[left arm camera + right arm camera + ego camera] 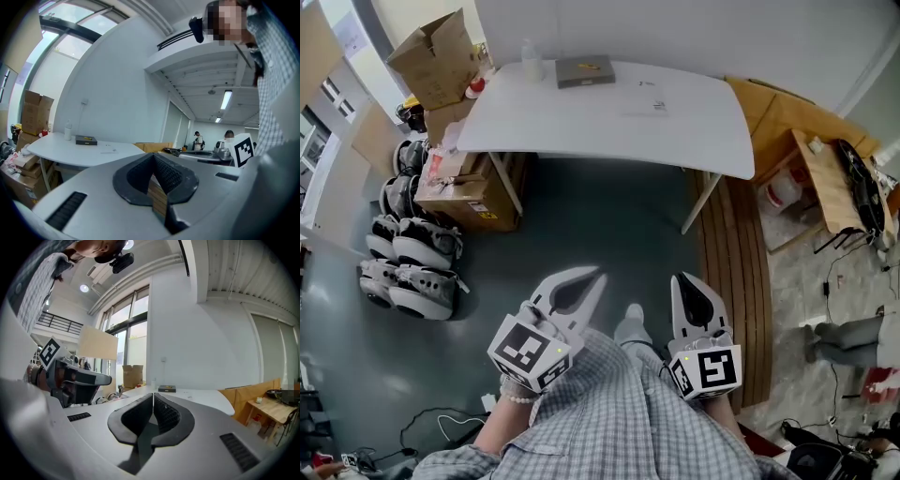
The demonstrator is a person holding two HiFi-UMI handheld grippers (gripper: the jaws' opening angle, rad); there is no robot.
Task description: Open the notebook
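Grey, flat rectangular notebook (585,70) lies closed near the far edge of the white curved desk (675,122), just beside a clear plastic bottle (531,62). Well apart from it, the left gripper (598,275) and right gripper (679,279) have their fingers pressed together, holding nothing.

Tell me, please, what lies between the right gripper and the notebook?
Head view: from right gripper, only grey floor, then bare white table, to the notebook.

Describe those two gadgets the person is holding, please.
The left gripper and right gripper are pale grey shells with dark ribbed pads. Each carries a cube with black square markers. The person wears a checked shirt and a bead bracelet.
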